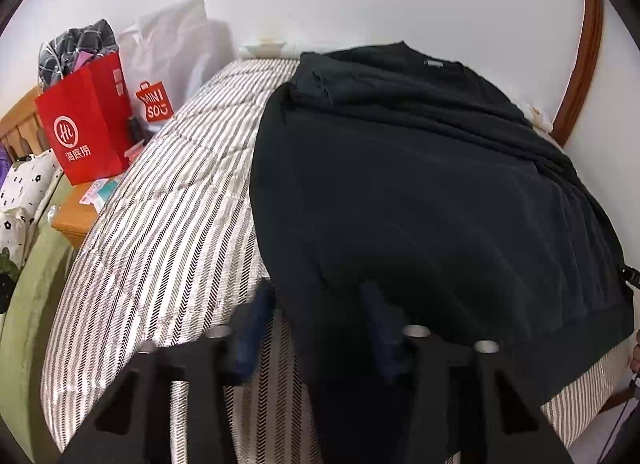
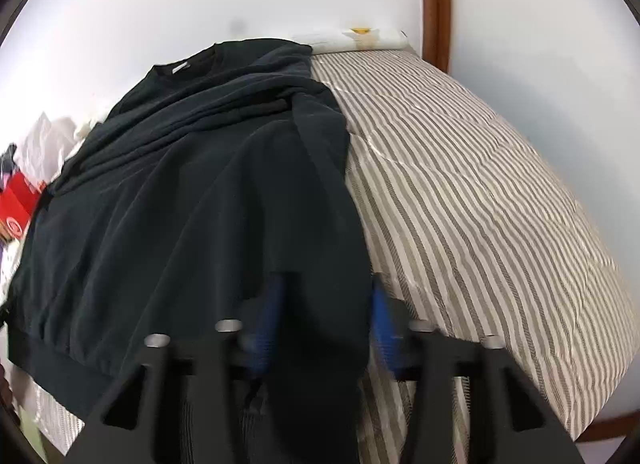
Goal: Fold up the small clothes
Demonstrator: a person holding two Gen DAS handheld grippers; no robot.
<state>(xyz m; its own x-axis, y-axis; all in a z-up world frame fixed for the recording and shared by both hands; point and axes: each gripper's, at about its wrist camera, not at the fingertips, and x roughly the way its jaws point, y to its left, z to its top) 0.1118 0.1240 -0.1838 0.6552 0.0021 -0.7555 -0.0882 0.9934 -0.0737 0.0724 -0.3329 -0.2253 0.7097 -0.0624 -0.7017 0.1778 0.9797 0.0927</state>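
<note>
I have the left tongs [image 1: 316,304] clamped on the near left corner of the black sweatshirt [image 1: 420,192], and the right tongs [image 2: 326,296] clamped on its near right corner. Ahead of both, it lies spread over the striped bed [image 2: 480,184].

A red paper bag [image 1: 86,124] stands on a wooden nightstand [image 1: 76,220] beside the striped quilt [image 1: 168,224].
</note>
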